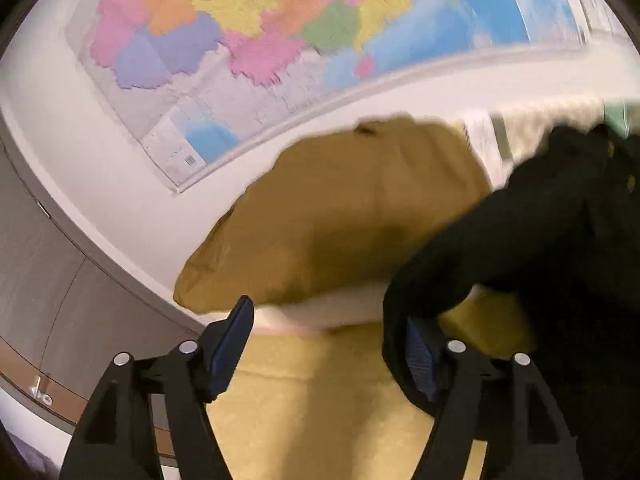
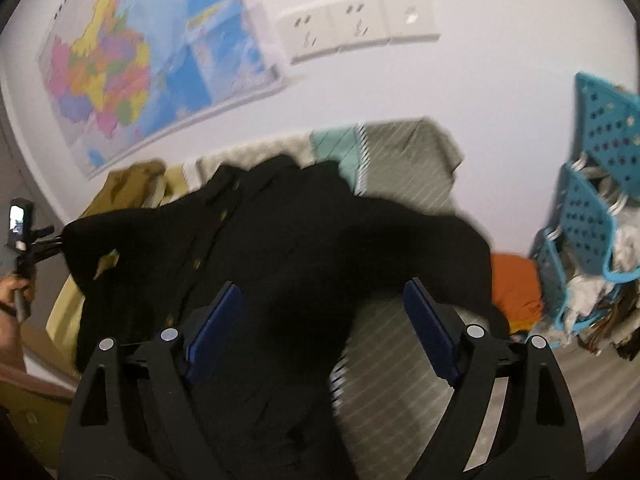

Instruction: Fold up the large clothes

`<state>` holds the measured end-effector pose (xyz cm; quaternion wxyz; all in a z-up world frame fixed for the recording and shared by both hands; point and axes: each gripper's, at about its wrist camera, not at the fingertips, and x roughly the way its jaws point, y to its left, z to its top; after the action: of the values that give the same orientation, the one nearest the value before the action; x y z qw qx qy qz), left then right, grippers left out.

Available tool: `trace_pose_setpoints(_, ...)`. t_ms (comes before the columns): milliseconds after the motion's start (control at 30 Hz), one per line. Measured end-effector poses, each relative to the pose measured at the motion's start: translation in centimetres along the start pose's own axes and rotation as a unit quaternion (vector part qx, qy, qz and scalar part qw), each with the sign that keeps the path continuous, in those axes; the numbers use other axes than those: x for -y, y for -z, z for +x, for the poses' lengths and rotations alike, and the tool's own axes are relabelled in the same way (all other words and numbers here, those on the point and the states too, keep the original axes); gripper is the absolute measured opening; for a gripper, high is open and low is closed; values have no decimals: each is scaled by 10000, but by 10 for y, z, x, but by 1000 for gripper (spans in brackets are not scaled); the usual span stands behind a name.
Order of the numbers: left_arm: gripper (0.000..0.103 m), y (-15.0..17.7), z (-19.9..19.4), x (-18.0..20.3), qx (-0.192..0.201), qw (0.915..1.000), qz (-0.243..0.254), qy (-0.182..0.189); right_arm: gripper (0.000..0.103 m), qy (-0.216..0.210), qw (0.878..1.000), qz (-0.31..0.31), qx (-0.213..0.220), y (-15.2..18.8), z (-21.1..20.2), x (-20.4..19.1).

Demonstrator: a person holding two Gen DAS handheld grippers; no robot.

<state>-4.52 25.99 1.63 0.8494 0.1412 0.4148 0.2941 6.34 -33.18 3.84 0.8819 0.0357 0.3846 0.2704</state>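
A black buttoned garment (image 2: 304, 240) lies spread over the bed. My right gripper (image 2: 323, 286) hovers just above it, jaws wide apart and nothing between the blue pads. In the left wrist view the same black garment (image 1: 540, 248) fills the right side, and a fold of it drapes over the right finger of my left gripper (image 1: 326, 320). That gripper's jaws are apart and pinch nothing. The left gripper (image 2: 52, 238) also shows at the garment's left edge, held by a hand (image 2: 14, 292). A folded tan garment (image 1: 340, 216) lies beyond it.
A coloured map (image 1: 280, 32) hangs on the white wall, with sockets (image 2: 356, 26) beside it. Blue perforated baskets (image 2: 588, 216) full of laundry stand at the right, an orange cloth (image 2: 516, 284) next to them. Striped bedding (image 2: 408, 160) and a yellowish cover (image 1: 320, 408) lie underneath.
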Motion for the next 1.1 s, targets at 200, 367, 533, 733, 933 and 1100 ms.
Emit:
trace_pose_setpoints(200,87,41,-24,26,286,9675,-165,2506,85,-323,9984,103,-445,29,20,-5)
trace_pose_setpoints(367,92,64,0,58,-314,9828,108,1814,87,-518,9969,269,-523,44,24,-6)
trace_pose_setpoints(533,88,82,40,51,-982,9805,-620,1582,87,-658,9959,321,-528,50,26,-12)
trace_pose_setpoints(733,5,76,54,23,-822,9547,-1764,2249,88,-741,9955,343,-488,51,26,-18)
trace_pose_setpoints(933,10,45,19,-25,26,9873,-1467,617,88,-674,9965,228,-435,50,17,-23)
trace_pose_setpoints(1100,82,36,21,-12,-20,9885,-253,-1492,88,-522,9971,397,-376,54,12,-13)
